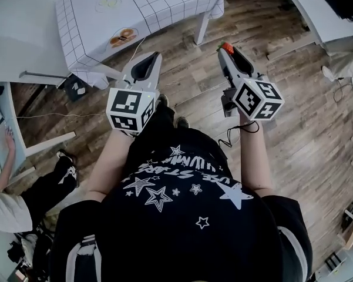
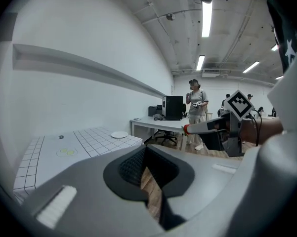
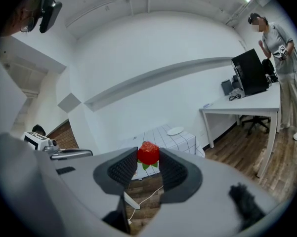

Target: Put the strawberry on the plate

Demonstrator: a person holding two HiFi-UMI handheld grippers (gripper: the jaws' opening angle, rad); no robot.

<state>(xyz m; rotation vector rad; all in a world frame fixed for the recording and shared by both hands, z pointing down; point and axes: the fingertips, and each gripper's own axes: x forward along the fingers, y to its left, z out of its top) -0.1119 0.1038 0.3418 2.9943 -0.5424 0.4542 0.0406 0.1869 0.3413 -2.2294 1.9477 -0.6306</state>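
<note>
Wooden floor (image 1: 270,98) stretches out below you, and the counter (image 1: 164,4) with its checked cloth stands well apart at about 11 o'clock in the head view. You look to be in the carry step. The strawberry (image 3: 148,153) is off the counter and up in the air, pinched at the very tips of the jaws of your right gripper (image 1: 227,51), out at about 1 o'clock. Those jaws are narrow and pressed to the fruit from both sides, with its green leaves hanging below. Your left gripper (image 2: 146,154) has its jaws drawn together with nothing between them; only floor shows under the tips. The plate (image 3: 176,131) sits white and bare on the counter, far ahead in the right gripper view. Next you would need to bring the right gripper over that plate, lower it close, then part the jaws gently so the fruit does not roll off.
</note>
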